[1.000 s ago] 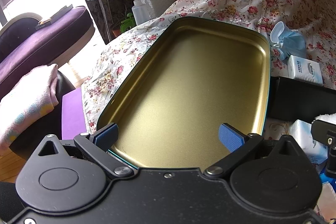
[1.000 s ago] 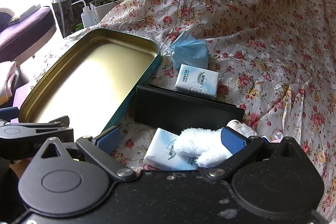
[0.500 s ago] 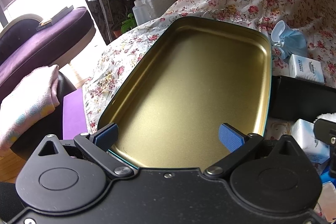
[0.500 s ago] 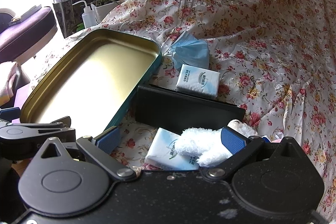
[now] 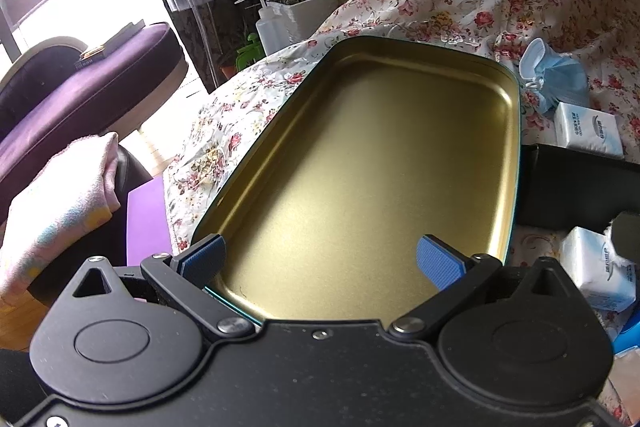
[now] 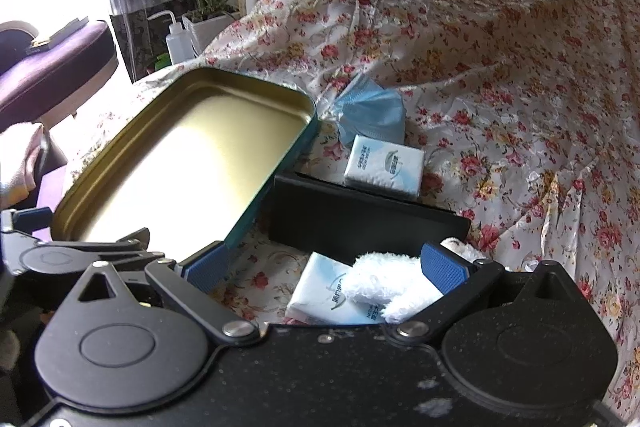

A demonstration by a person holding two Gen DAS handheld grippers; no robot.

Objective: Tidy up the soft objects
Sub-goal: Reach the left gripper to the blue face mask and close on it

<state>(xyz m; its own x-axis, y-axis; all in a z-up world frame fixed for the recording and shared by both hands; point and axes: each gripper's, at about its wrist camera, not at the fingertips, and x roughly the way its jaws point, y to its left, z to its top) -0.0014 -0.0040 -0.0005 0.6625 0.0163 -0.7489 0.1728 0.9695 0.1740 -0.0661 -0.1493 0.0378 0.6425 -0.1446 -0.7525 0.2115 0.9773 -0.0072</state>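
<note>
— Left wrist view first: what do the left gripper [image 5: 322,253] fingers do?
— They are spread wide and pinch nothing. Both blue pads sit over the near end of the gold tin tray [image 5: 514,131], which stretches ahead of the fingers on the flowered bedspread [image 5: 460,7].
— And to the right of those fingers?
— A black box [image 5: 580,187] just beside the tray's right rim, a white tissue pack [image 5: 588,127] behind it, and a blue face mask [image 5: 560,83] beyond that pack. A second tissue pack [image 5: 596,267] lies nearer, right of the right finger.
— Right wrist view?
— The right gripper [image 6: 326,265] fingers are also spread apart, closed on nothing. Between them lie a tissue pack [image 6: 324,295] and a white fluffy cloth [image 6: 384,279]; the cloth touches the inner face of the right finger and overlaps the pack.
— Ahead of them?
— The black box [image 6: 360,215], then the other tissue pack [image 6: 384,167] and the face mask [image 6: 372,111]. The tray [image 6: 276,179] lies left of the left finger, with the left gripper [image 6: 32,227] at its near end.
</note>
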